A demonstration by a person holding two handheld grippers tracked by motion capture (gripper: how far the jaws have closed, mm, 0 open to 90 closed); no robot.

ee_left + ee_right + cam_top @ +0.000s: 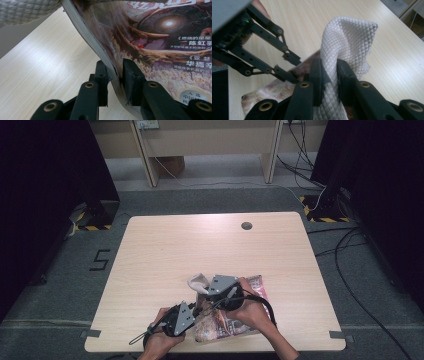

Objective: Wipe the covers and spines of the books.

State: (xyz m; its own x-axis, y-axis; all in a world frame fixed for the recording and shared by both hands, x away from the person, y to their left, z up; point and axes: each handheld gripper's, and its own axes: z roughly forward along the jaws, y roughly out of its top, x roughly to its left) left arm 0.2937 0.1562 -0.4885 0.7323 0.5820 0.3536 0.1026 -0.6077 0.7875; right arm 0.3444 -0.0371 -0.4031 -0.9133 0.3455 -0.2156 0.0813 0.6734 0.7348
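Near edge of the table (150, 245), magazine (235, 320) lying partly lifted. Left gripper (115, 75) clamped on the magazine's page edge, curling that side up off the wood. Right gripper (329, 72) pinched tight on a white quilted cloth (348, 37), bunched upright just above and beside the magazine's far-left corner. Cloth nearer the right hand, hanging down through its jaws; magazine's long axis running away from the person. Probably cloth about to go over or under the raised cover.
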